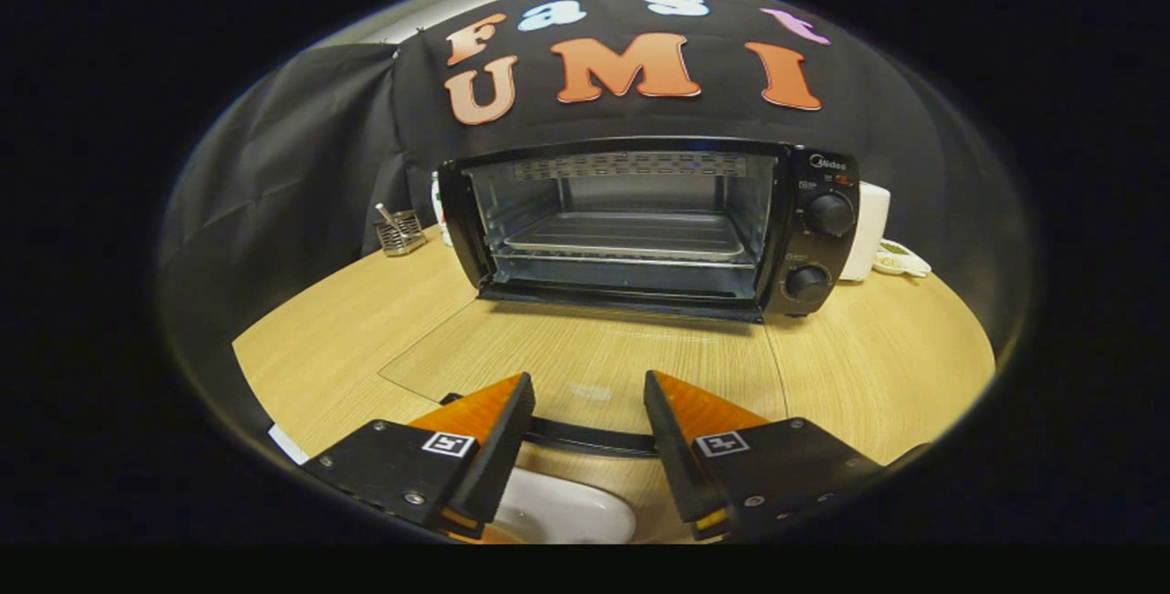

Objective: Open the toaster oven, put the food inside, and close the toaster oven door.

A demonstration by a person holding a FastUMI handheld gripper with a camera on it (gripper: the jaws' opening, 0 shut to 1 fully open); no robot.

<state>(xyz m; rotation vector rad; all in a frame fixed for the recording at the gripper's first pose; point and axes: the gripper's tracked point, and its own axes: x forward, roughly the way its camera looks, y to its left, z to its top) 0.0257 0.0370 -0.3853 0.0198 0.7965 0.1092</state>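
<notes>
Ahead, toaster oven (640, 224) faces the open, empty gripper (590, 397).

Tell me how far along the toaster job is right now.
Done: the oven is open, its glass door lying flat on the table, the rack bare. In hand: the hand-held gripper is open, holding nothing, above a white dish. Left: load the food, close the door.

Glossy black toaster oven (640, 228) on matt wood-grain table (877, 365).
</notes>
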